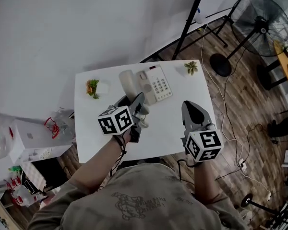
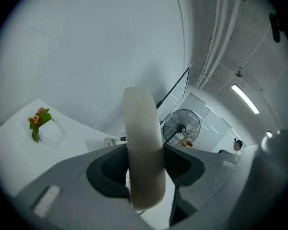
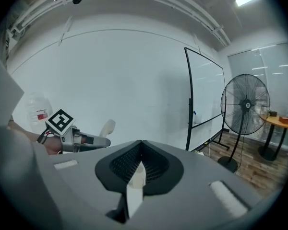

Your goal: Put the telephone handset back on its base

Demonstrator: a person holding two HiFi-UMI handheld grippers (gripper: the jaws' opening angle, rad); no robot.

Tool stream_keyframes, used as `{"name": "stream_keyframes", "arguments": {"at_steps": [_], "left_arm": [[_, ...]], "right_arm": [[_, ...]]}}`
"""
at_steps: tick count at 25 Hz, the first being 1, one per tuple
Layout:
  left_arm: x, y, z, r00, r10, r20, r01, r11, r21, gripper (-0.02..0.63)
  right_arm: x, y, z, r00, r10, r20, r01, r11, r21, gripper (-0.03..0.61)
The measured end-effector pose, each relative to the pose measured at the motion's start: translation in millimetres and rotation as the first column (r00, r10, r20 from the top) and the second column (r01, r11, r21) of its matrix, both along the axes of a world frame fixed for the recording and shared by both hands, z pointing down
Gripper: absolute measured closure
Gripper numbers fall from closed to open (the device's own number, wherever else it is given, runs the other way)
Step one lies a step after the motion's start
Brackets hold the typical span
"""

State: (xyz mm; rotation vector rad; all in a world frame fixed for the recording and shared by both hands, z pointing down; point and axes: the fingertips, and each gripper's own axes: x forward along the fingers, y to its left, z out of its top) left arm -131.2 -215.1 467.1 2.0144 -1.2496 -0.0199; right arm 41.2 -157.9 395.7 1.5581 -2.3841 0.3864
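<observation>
In the head view the cream telephone handset (image 1: 128, 83) hangs just left of the white telephone base (image 1: 156, 84), which has a keypad and lies at the far middle of the white table (image 1: 170, 123). My left gripper (image 1: 138, 101) is shut on the handset's near part. In the left gripper view the handset (image 2: 141, 123) stands upright, clamped between both jaws of the left gripper (image 2: 145, 153). My right gripper (image 1: 190, 105) hovers over the table's right half, shut and empty; in its own view the right gripper (image 3: 140, 143) has its jaws together, and the handset (image 3: 107, 127) shows at the left.
A small potted plant (image 1: 92, 88) sits at the table's far left and another plant (image 1: 191, 67) at its far right corner. A standing fan (image 1: 260, 18), a whiteboard stand and cables are on the wooden floor to the right. Boxes and bags lie at the left.
</observation>
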Motion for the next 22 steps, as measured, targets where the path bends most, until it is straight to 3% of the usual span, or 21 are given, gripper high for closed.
{"name": "stream_keyframes", "arguments": {"at_steps": [7,12,18,22], "left_arm": [[29.5,-36.7,55.8,0.992,-0.103,-0.074,0.090,0.983,-0.158,0.404],[40.4,-55.6,92.9,0.985,-0.167,-0.046,0.151,0.958,-0.244,0.404],[44.4,-77.6,139.3,0.981,-0.188,0.036,0.190,0.930,-0.315,0.404],[43.7,-90.8,167.5,0.972,-0.230,0.041,0.228,0.900,-0.370,0.404]], "right_arm": [[19.9,-5.3,34.3,1.000,-0.009,-0.006,0.009,0.996,-0.088,0.552],[31.6,-12.1,56.6,1.000,-0.026,-0.003,0.026,0.989,-0.143,0.552],[36.5,-22.5,85.8,0.998,-0.058,-0.004,0.056,0.976,-0.209,0.552],[40.5,-29.5,101.9,0.998,-0.063,0.002,0.062,0.969,-0.241,0.552]]}}
